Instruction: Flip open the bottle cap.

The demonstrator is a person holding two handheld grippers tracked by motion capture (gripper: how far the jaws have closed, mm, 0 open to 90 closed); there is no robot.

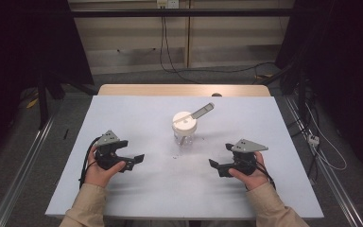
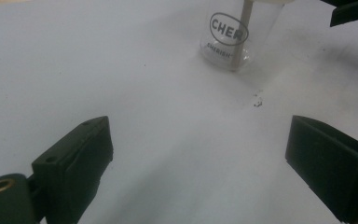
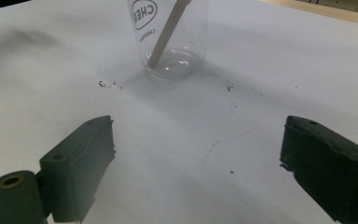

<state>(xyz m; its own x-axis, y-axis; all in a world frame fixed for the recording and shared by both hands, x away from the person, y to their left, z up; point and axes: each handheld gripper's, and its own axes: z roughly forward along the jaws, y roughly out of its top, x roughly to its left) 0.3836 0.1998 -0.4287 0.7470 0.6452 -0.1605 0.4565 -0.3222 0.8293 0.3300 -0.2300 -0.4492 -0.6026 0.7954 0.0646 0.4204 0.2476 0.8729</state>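
- The jar stands mid-table, ahead of you and between your two grippers, about equally near to each.
- Your left gripper and right gripper both hang with jaws apart, holding nothing.
- It's clear glass with a white lid; a flat stick leans out toward the far right.

Clear jar upright mid-table, stick leaning inside

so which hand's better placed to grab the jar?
Marginal, probably left. Both tongs are open and empty, flanking the clear jar. The left tongs sit slightly nearer than the right tongs, and the stick leans away.
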